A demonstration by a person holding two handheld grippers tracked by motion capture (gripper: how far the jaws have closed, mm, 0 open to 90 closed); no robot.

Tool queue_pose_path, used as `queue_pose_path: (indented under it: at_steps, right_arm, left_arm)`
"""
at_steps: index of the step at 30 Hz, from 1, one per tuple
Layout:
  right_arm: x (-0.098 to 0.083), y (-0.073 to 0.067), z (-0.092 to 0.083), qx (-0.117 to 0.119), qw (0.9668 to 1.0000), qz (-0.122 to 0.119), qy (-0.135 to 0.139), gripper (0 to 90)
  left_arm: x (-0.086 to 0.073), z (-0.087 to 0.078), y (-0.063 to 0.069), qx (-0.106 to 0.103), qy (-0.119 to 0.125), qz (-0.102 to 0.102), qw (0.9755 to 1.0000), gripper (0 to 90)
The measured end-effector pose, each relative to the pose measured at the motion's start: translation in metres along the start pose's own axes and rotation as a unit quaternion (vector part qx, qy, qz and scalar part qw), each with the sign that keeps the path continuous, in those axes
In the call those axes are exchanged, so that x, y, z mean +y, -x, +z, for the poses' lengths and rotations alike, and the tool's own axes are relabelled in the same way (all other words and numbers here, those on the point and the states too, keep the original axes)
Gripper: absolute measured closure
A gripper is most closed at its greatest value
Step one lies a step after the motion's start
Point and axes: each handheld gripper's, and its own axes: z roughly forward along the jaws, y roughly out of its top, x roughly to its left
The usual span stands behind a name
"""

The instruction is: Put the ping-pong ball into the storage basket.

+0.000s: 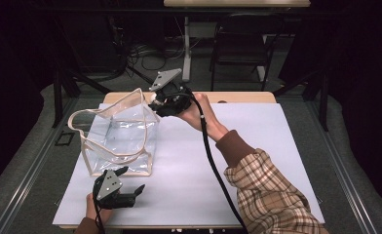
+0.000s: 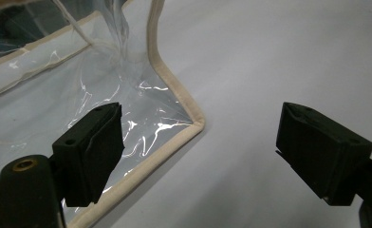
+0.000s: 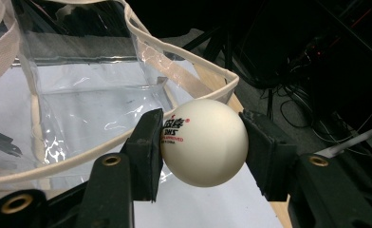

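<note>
Right tool (image 3: 200,142) grips white ball (image 3: 204,141) printed "DHS"; left tool (image 2: 200,152) gapes empty

A lab-like recording room: dark drapes, floor cables (image 1: 145,53), a white-covered table (image 1: 257,146), folding chair (image 1: 240,48).

My right gripper (image 1: 165,100) is stretched far forward on an extended arm in a plaid sleeve, jaws clamped with something between the pads. My left gripper (image 1: 130,181) sits low near my body, jaws spread wide apart, gripping nothing.
</note>
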Motion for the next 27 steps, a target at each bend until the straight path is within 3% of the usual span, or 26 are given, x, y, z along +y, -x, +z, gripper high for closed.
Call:
queue_pose_path:
  at_steps: [27]
  right_arm:
    - [0.016,-0.008,0.016,0.008,0.9999,-0.010,-0.004,51.0]
  left_arm:
    - [0.000,0.000,0.000,0.000,0.001,-0.001,1.0000,16.1]
